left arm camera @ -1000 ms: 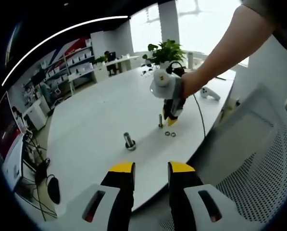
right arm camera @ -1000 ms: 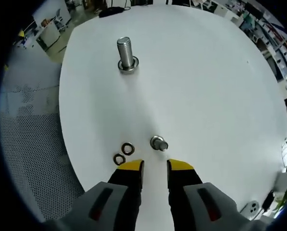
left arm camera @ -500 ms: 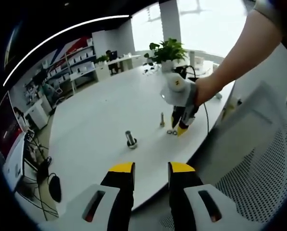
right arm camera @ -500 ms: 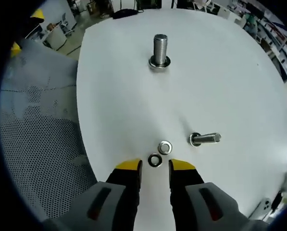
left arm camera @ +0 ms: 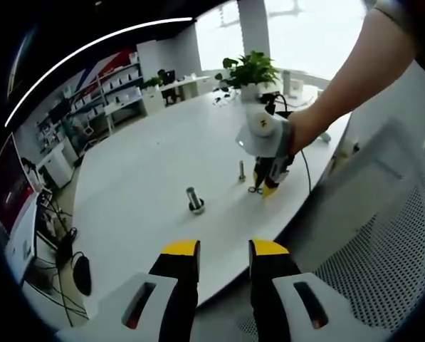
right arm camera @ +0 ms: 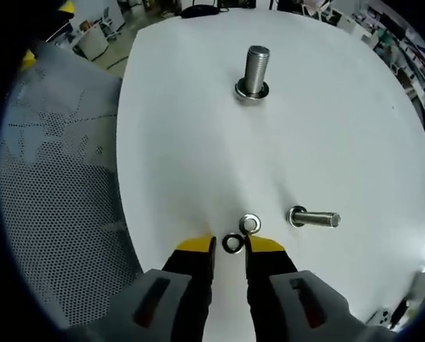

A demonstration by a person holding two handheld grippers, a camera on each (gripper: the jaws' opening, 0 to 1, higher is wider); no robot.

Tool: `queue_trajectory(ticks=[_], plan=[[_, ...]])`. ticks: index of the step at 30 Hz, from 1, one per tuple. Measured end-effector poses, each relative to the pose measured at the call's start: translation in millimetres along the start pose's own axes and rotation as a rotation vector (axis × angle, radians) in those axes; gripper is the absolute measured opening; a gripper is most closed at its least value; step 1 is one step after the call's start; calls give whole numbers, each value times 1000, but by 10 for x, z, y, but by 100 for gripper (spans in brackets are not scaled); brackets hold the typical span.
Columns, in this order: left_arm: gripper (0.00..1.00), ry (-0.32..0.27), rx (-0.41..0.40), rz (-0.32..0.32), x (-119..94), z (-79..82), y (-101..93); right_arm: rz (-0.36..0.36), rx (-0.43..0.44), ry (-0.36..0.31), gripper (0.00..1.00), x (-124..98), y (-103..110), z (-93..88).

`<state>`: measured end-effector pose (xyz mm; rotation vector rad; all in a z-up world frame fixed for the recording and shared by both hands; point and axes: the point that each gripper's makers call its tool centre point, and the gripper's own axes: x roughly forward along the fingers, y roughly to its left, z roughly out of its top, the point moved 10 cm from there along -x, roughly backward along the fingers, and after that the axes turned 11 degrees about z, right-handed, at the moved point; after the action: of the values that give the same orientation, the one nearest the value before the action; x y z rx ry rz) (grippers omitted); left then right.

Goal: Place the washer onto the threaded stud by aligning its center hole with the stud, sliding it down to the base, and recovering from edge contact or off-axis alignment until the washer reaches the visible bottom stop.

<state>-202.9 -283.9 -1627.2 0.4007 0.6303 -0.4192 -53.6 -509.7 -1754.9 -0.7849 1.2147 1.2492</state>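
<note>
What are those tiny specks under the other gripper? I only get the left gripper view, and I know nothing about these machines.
Observer: In the right gripper view they are two small metal rings, washers: the darker washer lies right between the yellow tips of the right gripper, the paler washer just past it.
Operator: Is it holding one?
Observer: Not yet. Its jaws stand open, either side of the darker washer, which lies flat on the white table.
Operator: And the little post beside it?
Observer: That slim stud has visible threads along its shaft, like the thick stud farther off.
</note>
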Motion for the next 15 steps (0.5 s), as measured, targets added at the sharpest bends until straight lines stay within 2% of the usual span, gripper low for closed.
queue_trajectory(ticks=[7,10,15], plan=[[25,5,0,-7,10,-3,-3,9,-9,-5,16,-5,-24,-43],[25,-5,-3,-13,8,15,3,7,-42,24,16,-1,-14,-40],[25,-16,-13,-19,15,25,14,7,-45,44,15,4,-22,-24]])
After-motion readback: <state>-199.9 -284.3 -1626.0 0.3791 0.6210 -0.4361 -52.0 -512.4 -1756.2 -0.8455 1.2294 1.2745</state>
